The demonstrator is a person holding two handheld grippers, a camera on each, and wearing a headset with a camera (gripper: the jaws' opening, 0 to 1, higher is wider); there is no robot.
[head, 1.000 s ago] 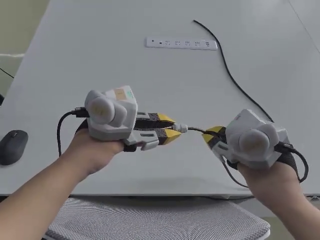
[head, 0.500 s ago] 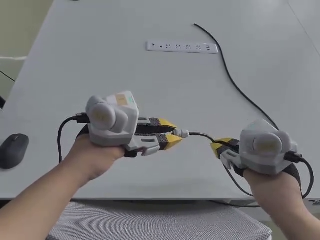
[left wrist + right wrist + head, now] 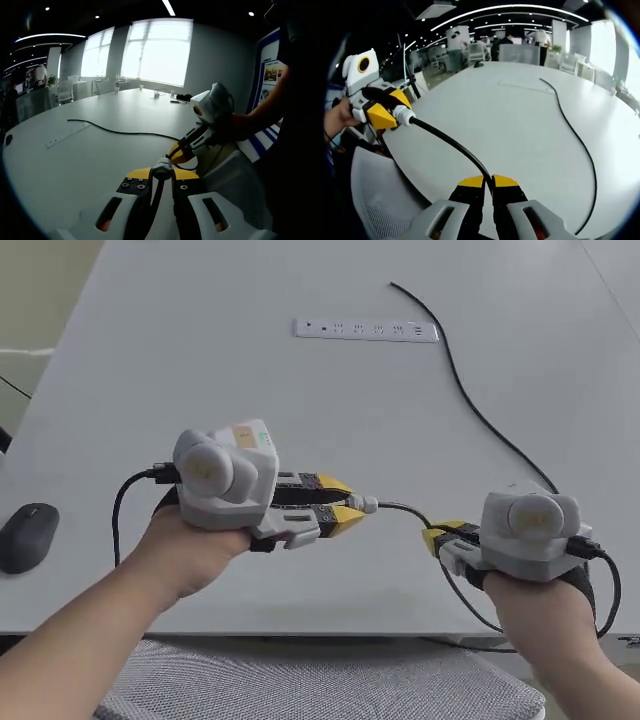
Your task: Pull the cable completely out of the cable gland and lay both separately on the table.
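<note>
A power strip [image 3: 366,329] lies far across the grey table [image 3: 200,370], with a black cord [image 3: 480,415] trailing toward the near right edge. A mouse [image 3: 27,536] sits at the left edge, and a mesh chair [image 3: 320,680] shows below the near edge. The left gripper [image 3: 345,508] is clamped on the white cable gland [image 3: 365,504] at its yellow tips. The black cable [image 3: 405,510] curves out of the gland to the right gripper [image 3: 435,537], whose jaws pinch it tight. Both are held above the table's near part, a little apart. The left hand [image 3: 185,550] points its gripper rightward, level. The right hand [image 3: 545,615] sits lower and points left.
</note>
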